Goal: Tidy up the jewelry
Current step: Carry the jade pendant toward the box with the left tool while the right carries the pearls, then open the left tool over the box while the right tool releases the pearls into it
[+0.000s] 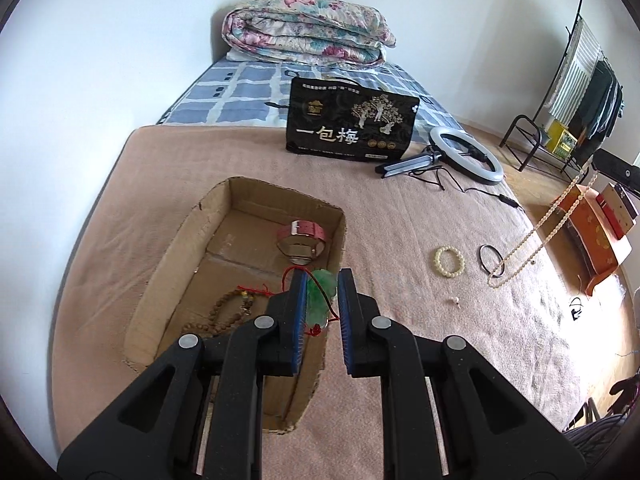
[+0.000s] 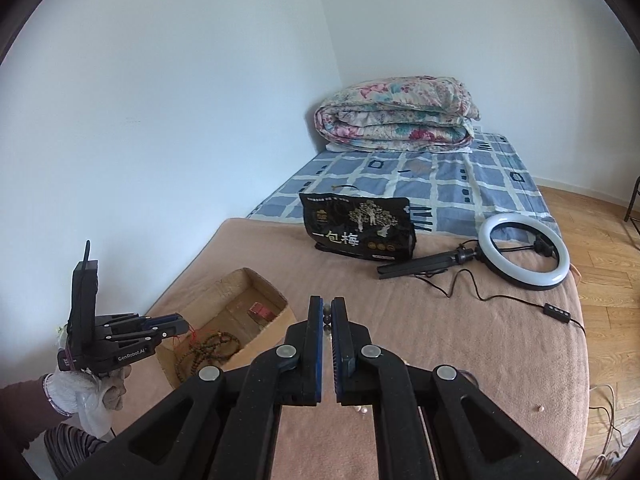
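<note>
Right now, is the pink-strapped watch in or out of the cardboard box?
In. The pink-strapped watch lies on the floor of the cardboard box, near its far wall.

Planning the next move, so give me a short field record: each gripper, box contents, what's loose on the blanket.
left gripper: shut on green pendant, near cardboard box
right gripper: shut on long cream necklace, its end trailing on blanket
in box: pink watch, brown bead strand
loose on blanket: cream bracelet, black ring
</note>
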Motion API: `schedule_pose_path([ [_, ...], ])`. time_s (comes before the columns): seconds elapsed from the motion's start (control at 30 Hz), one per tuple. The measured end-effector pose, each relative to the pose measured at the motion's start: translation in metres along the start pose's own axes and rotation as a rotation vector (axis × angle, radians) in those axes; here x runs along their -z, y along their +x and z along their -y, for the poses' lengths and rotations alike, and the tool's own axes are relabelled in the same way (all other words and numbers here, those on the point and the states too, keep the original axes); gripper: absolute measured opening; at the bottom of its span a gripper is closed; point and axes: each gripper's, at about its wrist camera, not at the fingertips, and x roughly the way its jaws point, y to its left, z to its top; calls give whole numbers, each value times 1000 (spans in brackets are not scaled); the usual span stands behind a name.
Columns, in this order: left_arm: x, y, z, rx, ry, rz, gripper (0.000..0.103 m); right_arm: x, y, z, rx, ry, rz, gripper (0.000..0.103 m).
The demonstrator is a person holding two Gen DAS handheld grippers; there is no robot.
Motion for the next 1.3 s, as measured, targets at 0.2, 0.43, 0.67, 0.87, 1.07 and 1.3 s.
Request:
schedule_pose_path([
  [0.2,6,-11,-34,-38,-27,8,13,-11,19,-45,-68,-47,-1,1],
  [0.43,22,-15,-63,-68,-65,-7,13,-18,47,-94,-142,-97,-14,1],
  [0.67,35,-12,-78,-75,-83,-24,13,-22,76,-130,-189,-129,-35,1],
  [0.87,43,-5,-82,-78,-92,-36,13,-18,104,-149,-199,-149,-71,1],
  [1.07,49,6,-84,-99,-89,-50,13,-4,132,-159,-192,-155,-120,1],
  [1.3,53,13,-82,-126,-65,-49,13,18,163,-164,-132,-205,-180,1],
])
